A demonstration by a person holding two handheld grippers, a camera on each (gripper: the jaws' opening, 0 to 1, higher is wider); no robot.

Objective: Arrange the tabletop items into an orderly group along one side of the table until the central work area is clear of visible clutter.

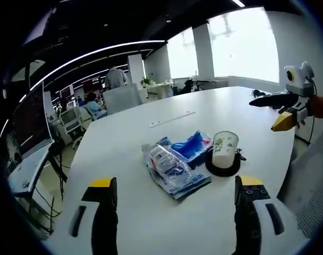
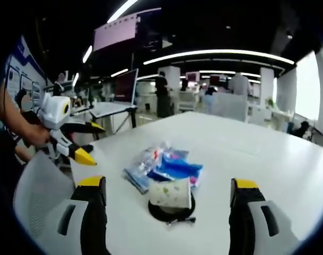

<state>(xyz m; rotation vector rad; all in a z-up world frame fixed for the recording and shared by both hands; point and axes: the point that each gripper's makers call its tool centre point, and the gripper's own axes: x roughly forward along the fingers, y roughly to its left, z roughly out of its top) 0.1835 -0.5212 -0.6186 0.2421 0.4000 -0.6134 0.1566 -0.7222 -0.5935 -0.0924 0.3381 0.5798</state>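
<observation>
A pile of blue and clear plastic bags [image 1: 175, 166] [image 2: 160, 163] lies in the middle of the white table [image 1: 151, 212] [image 2: 268, 159]. Right beside it a white cup with a green plant print [image 1: 224, 150] [image 2: 171, 194] stands on a black round coaster [image 1: 222, 169] [image 2: 169, 213]. My left gripper [image 1: 176, 183] is open above the near table edge, short of the bags. It also enters the right gripper view from the left, held by a hand, as the left gripper [image 2: 90, 142]. My right gripper [image 2: 168, 184] is open, with the cup just ahead of it. The left gripper view catches it in the air as the right gripper [image 1: 269, 112].
A thin pale strip [image 1: 172, 119] lies on the table beyond the bags. A small dark item [image 1: 239, 156] sits against the coaster. A grey chair [image 2: 39, 196] [image 1: 310, 186] stands at the table edge. Desks, monitors and people fill the room behind.
</observation>
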